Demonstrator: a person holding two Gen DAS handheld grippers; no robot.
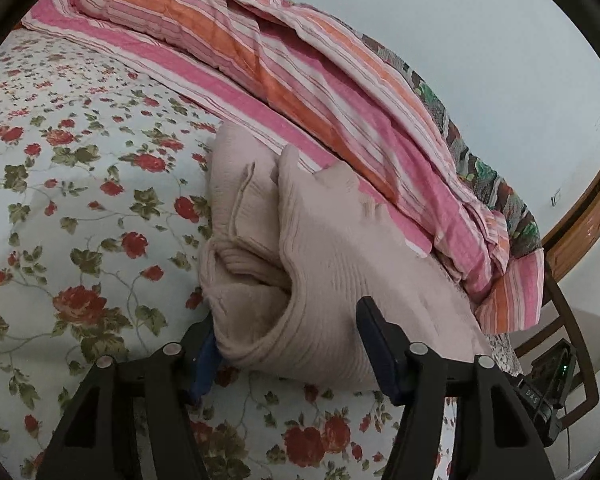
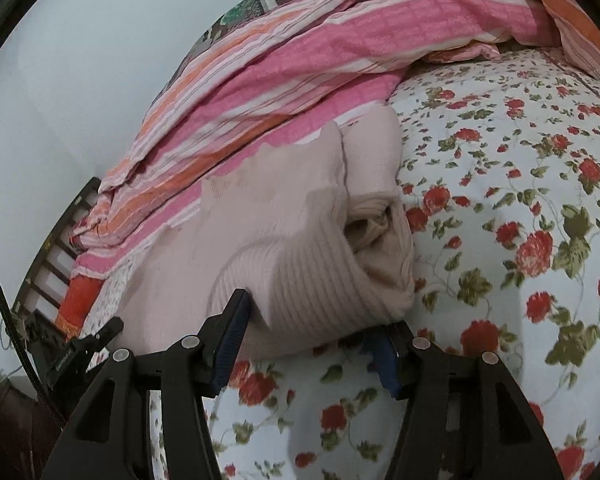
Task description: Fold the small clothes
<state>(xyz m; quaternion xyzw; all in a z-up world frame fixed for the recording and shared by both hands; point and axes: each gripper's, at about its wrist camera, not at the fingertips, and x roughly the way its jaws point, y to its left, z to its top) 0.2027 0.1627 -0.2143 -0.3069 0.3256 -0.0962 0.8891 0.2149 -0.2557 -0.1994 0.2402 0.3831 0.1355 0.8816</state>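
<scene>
A pale pink ribbed knit garment [image 1: 320, 248] lies bunched and partly folded on the floral bedsheet [image 1: 80, 200]. My left gripper [image 1: 290, 350] is open, its blue-padded fingers [image 1: 380, 356] on either side of the garment's near edge. In the right wrist view the same garment [image 2: 300, 248] lies on the sheet [image 2: 500, 220]. My right gripper [image 2: 312, 344] is open too, with its fingers [image 2: 232, 340] straddling the garment's near ribbed edge. Neither pair of jaws is pressed onto the cloth.
A pink, orange and white striped quilt [image 1: 280, 72] is heaped along the far side of the bed, right behind the garment; it also shows in the right wrist view [image 2: 300, 60]. A wooden headboard [image 1: 580, 224] and dark equipment [image 1: 552, 384] stand beyond the bed's edge.
</scene>
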